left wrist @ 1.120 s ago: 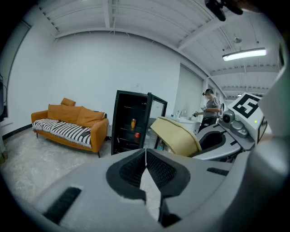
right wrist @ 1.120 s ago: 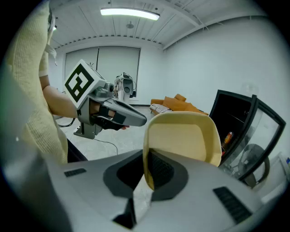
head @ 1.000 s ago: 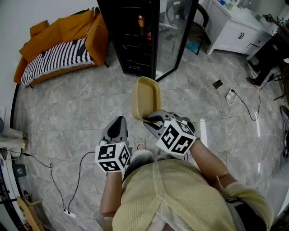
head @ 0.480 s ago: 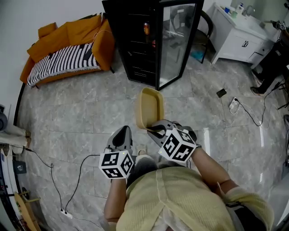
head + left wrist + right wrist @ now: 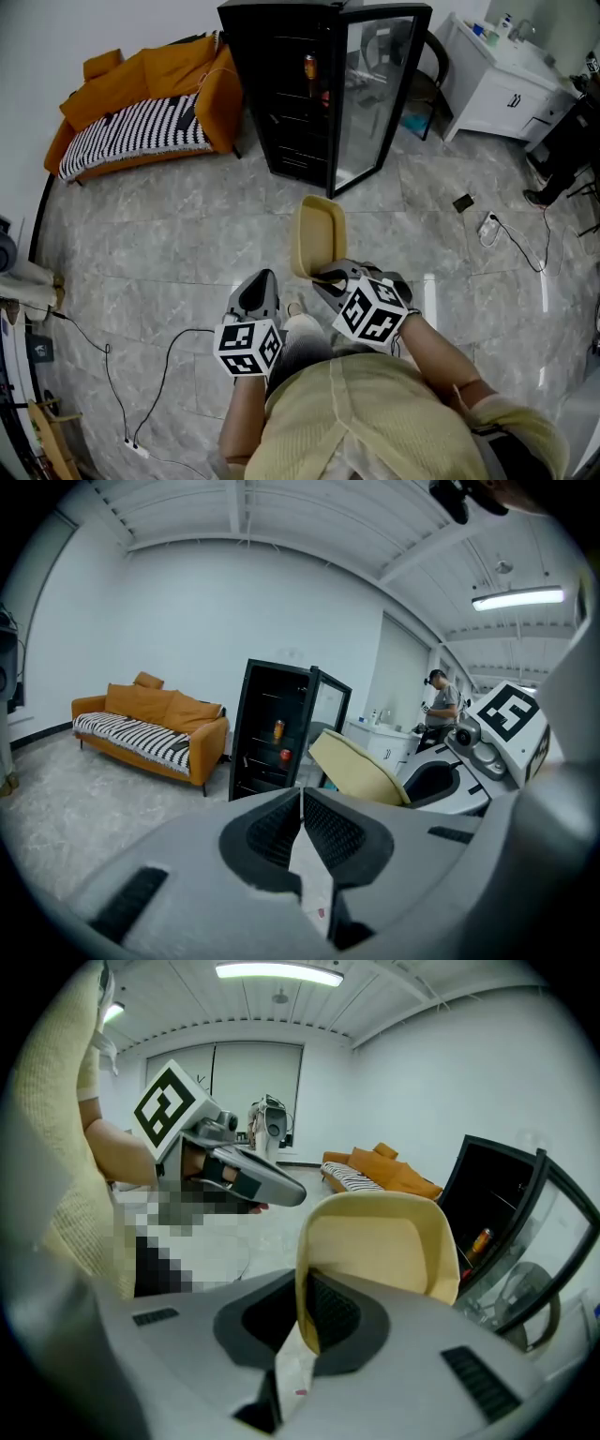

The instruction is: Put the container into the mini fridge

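Observation:
A shallow beige container (image 5: pixel 318 238) stands on edge in the air, pinched at its rim by my right gripper (image 5: pixel 323 276), which is shut on it. In the right gripper view the container (image 5: pixel 382 1241) fills the middle, its rim between the jaws. The black mini fridge (image 5: pixel 298 89) stands ahead with its glass door (image 5: pixel 375 89) swung open to the right; a can and a red item sit on its shelves. My left gripper (image 5: pixel 255 292) hangs beside the right one, shut with nothing in it (image 5: pixel 301 810). The left gripper view shows the fridge (image 5: pixel 278 733) straight ahead.
An orange sofa (image 5: pixel 141 108) with a striped cover stands left of the fridge. A white cabinet (image 5: pixel 497 75) and a dark chair (image 5: pixel 420 66) are at the back right. Cables and a power strip (image 5: pixel 487 225) lie on the grey floor right; another cable (image 5: pixel 141 375) runs left.
Both grippers and the container have moved forward toward the fridge, which now looks nearer. The grip on the container is unchanged.

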Action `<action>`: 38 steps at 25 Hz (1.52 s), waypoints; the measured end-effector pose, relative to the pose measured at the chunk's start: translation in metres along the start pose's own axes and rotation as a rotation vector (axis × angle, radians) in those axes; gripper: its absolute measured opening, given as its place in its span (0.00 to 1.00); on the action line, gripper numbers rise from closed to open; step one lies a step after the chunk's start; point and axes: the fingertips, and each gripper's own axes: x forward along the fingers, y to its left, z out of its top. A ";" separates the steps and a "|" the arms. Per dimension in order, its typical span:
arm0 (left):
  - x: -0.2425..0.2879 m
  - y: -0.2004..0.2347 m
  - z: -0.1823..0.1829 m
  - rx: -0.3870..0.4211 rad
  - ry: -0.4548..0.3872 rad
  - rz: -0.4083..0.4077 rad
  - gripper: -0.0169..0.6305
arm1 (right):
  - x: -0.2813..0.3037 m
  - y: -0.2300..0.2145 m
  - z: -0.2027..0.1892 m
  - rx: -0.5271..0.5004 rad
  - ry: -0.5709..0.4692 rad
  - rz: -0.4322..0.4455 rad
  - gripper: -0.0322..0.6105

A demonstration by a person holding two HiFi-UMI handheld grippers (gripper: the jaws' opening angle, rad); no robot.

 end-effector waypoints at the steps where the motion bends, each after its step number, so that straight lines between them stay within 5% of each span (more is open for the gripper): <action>1: 0.004 0.003 0.002 0.006 -0.001 -0.004 0.07 | 0.004 -0.003 0.002 -0.007 0.003 0.001 0.11; 18: 0.071 0.104 0.043 -0.038 0.018 -0.002 0.07 | 0.094 -0.072 0.051 -0.045 0.075 0.087 0.11; 38: 0.118 0.195 0.067 -0.005 0.060 -0.047 0.07 | 0.182 -0.132 0.095 -0.028 0.145 0.088 0.11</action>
